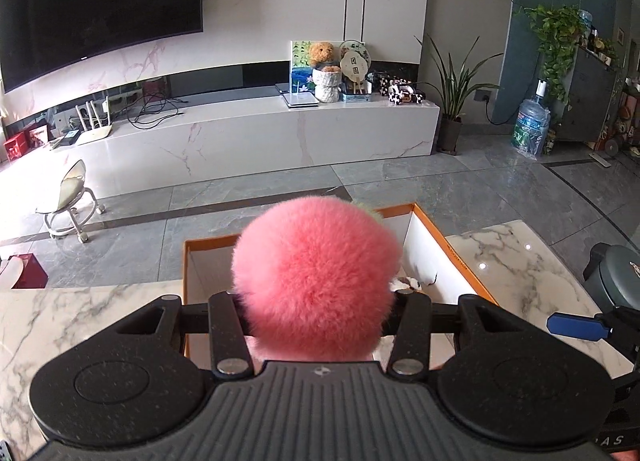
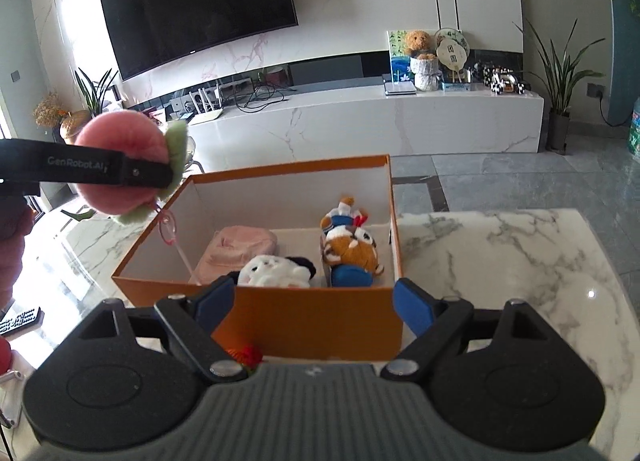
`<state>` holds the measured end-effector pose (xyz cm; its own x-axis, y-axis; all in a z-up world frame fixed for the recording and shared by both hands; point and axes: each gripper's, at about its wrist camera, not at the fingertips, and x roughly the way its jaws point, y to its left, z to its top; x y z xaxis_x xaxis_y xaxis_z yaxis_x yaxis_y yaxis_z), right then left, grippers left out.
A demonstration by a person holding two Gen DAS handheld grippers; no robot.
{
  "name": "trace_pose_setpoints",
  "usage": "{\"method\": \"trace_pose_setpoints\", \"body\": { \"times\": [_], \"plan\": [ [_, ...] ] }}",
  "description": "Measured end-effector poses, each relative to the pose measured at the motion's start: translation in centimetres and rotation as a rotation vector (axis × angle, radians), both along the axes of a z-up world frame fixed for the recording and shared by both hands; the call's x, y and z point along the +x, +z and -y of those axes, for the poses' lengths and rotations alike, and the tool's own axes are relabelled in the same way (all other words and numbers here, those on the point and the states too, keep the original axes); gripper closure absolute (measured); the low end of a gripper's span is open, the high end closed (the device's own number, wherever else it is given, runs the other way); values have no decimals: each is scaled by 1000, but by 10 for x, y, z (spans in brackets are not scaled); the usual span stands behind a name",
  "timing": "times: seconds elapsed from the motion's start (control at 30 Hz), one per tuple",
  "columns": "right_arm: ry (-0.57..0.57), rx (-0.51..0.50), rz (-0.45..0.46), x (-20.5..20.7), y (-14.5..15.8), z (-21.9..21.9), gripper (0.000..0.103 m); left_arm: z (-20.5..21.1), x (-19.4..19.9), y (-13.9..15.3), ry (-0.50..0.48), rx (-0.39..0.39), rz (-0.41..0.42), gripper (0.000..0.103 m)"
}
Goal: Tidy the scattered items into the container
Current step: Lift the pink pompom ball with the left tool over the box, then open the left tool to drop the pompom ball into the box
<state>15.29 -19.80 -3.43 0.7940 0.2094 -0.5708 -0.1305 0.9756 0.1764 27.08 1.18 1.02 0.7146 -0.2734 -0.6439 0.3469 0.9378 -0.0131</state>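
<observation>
My left gripper (image 1: 318,301) is shut on a fluffy pink peach plush (image 1: 316,277) with green leaves, held above the left side of the orange box (image 1: 448,257). From the right wrist view, that plush (image 2: 120,165) hangs over the box's left wall (image 2: 160,229), a pink cord loop dangling from it. Inside the orange box (image 2: 312,313) lie a pink plush (image 2: 240,249), a white plush (image 2: 276,271) and a brown fox-like plush (image 2: 352,249). My right gripper (image 2: 314,301) stands open at the box's near wall, holding nothing. A small red item (image 2: 248,355) lies under it.
The box sits on a white marble table (image 2: 520,261). A grey bin (image 1: 616,277) stands to the right of the table. Beyond lie a grey tiled floor, a small stool (image 1: 72,197) and a long white TV bench (image 1: 260,133).
</observation>
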Motion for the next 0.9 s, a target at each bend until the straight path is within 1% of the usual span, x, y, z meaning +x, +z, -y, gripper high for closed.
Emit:
{"method": "trace_pose_setpoints", "body": {
  "times": [0.1,0.23,0.43,0.57,0.7,0.8,0.9],
  "plan": [
    [-11,-4,1,11,-2,3,15,16,26,-14,-21,24,-18,50],
    [-15,9,-20,17,-10,10,15,33,61,-41,-31,41,-68,50],
    [-25,21,-45,21,-20,21,15,47,99,-83,-27,68,-171,50],
    [-39,23,-50,20,-23,26,15,47,110,-100,-26,75,-235,49],
    [-44,25,-56,20,-27,27,15,44,115,-109,-18,78,-283,48],
    [-43,27,-64,20,-30,26,15,40,116,-111,-7,83,-294,46],
    [-44,25,-70,20,-32,24,15,43,114,-114,-14,112,-306,43]
  ]
}}
